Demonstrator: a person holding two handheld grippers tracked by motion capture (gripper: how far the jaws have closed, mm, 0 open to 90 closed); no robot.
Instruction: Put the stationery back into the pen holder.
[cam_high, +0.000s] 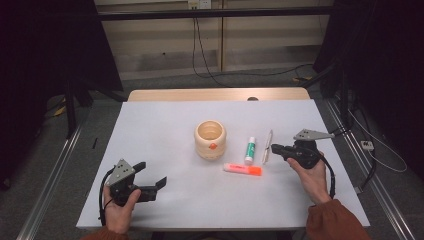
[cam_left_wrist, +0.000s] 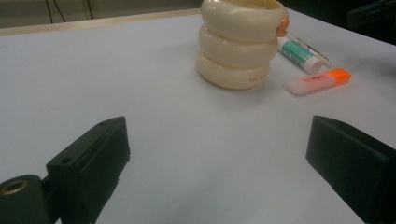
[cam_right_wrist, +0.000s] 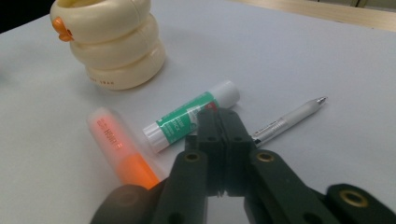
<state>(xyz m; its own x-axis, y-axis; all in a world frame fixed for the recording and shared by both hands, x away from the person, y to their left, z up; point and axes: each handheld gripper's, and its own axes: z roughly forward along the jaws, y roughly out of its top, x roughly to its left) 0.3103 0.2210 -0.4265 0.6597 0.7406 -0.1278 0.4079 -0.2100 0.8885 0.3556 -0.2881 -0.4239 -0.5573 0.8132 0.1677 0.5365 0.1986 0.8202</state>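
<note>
The right tongs (cam_right_wrist: 219, 140) are seen closed, jaws pressed together with nothing between them, held low over the worktop (cam_high: 165, 125) just beside the pen (cam_right_wrist: 289, 119) and the glue stick (cam_right_wrist: 191, 116). In the high view the right tongs (cam_high: 276, 149) are pointed at the pen (cam_high: 268, 146), which lies on the worktop between them and the glue stick (cam_high: 250, 150). An orange highlighter (cam_high: 242, 169) is laid crosswise just in front of these, and a cream ringed pen holder (cam_high: 210, 139) is stood upright near the glue stick, at the worktop's middle. The left tongs (cam_high: 152, 177) are held wide open and empty, well apart from everything, at the near left; across their jaws the pen holder (cam_left_wrist: 240, 44) and highlighter (cam_left_wrist: 320, 80) are seen farther off.

The pen is judged the likeliest thing to be picked up. With the jaws shut, it could be pushed or rolled towards the glue stick rather than grasped unless the tongs are opened first. Since the pen is slim and lies flat, a grip taken too high may slip off it. The glue stick lies close enough that it may be nudged or caught along with the pen.
</note>
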